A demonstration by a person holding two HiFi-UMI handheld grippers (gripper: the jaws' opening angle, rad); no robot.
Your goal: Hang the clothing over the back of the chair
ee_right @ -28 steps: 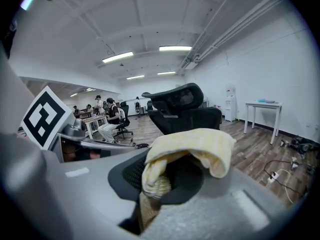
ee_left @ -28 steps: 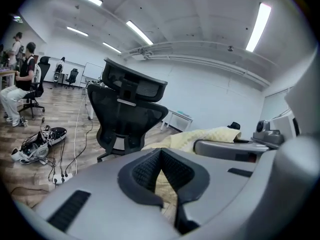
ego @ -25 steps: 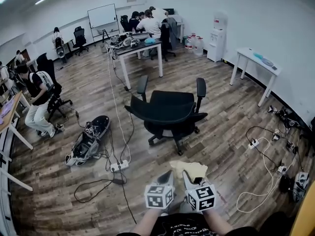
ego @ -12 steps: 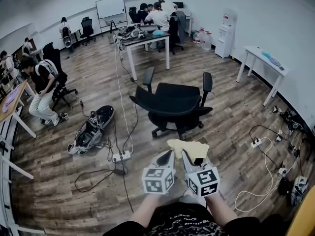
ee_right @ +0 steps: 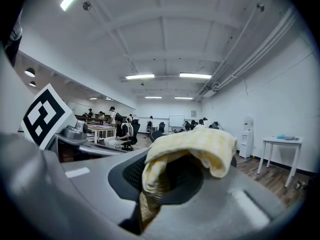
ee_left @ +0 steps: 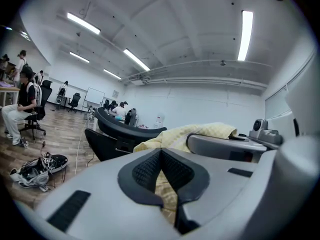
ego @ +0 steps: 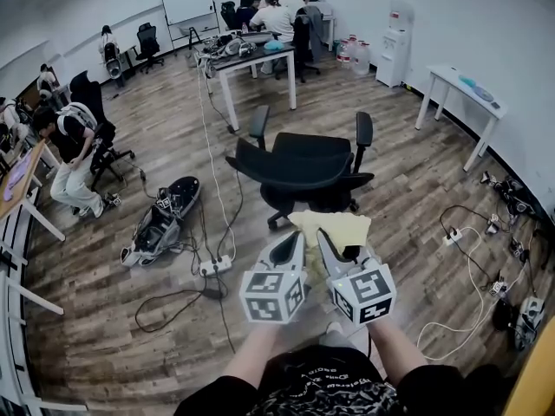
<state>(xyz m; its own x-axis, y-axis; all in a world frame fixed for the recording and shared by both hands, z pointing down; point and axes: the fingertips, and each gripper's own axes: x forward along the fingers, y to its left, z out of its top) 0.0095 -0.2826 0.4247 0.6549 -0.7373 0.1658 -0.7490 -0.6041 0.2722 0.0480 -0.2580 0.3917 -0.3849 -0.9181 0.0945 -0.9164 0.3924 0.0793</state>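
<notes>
Two claws share one cloth. The left claw (ego: 291, 248) and the right claw (ego: 327, 246) stand side by side, each pinched tight on the single pale yellow piece of clothing (ego: 336, 228), which bunches over their tips in the air. Just beyond it stands one black office chair (ego: 299, 173), with its curved back nearest the person and its two armrests (ego: 364, 130) farther off. One white surface (ego: 457, 94) stands by the right wall, and one water dispenser (ego: 398, 31) stands at the far wall.

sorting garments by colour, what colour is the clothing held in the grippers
Pale yellow clothing; it shows best in the right gripper view.
</notes>
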